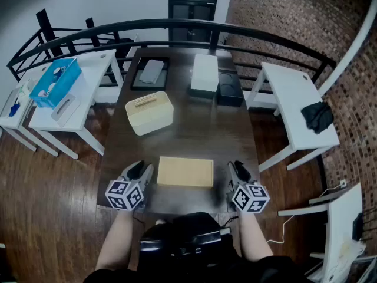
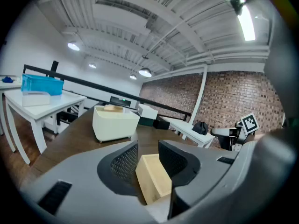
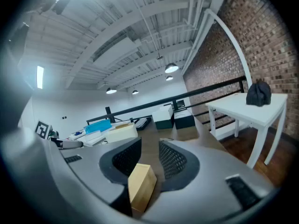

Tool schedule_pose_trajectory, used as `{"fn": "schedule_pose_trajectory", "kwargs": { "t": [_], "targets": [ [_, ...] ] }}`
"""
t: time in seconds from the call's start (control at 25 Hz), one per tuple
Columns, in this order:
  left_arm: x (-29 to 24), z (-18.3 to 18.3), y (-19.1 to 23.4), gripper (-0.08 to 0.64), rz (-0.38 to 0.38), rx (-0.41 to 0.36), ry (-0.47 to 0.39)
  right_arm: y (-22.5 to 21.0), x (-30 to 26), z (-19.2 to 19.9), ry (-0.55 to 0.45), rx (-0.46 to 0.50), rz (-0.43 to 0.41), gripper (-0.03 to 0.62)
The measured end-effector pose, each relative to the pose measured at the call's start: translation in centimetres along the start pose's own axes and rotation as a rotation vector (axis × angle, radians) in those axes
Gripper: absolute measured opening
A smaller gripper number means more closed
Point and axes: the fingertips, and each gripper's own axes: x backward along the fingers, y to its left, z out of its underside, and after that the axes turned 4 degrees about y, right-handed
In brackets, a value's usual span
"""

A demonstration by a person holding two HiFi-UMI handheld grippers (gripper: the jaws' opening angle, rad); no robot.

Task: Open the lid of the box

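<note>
A flat light-wood box [image 1: 185,171] lies closed on the dark table [image 1: 194,134], near its front edge. My left gripper [image 1: 143,171] rests just off the box's left end and my right gripper [image 1: 237,170] just off its right end. Both stand open, apart from the box. In the left gripper view the wooden box [image 2: 154,181] shows low in the gap of the left gripper [image 2: 148,155], with the pads not pressing it. The right gripper view shows the wooden box [image 3: 140,185] the same way below the right gripper [image 3: 150,157]. Farther back sits a cream box with a wooden lid [image 1: 150,114].
At the table's far end are a white box [image 1: 204,72], a black box [image 1: 228,87] and a dark tray [image 1: 151,72]. White side tables stand left, with a blue container [image 1: 56,81], and right, with a black cloth [image 1: 318,117]. A black railing [image 1: 177,25] curves behind.
</note>
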Motion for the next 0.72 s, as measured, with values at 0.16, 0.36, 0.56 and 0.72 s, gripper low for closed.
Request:
{"fn": "schedule_pose_trajectory", "kwargs": {
  "t": [0.16,0.36,0.56,0.72],
  "targets": [
    [-3.5,3.5,0.2,0.208,-0.001,0.068,0.121,0.9,-2.8,3.9,0.150,-0.011,-0.025,0.121],
    [-6.3,8.0,0.6,0.218,-0.026,0.155,0.245,2.4,-5.5,9.4,0.350,0.018,-0.066,0.169],
    [-6.7,9.5,1.2,0.218,-0.039,0.207,0.268,2.2,-6.1,11.7,0.413,0.003,-0.066,0.169],
    [-6.6,9.6,0.9,0.184,-0.011,0.257,0.263,2.1,-6.4,12.2,0.436,-0.024,-0.083,0.169]
  ]
}}
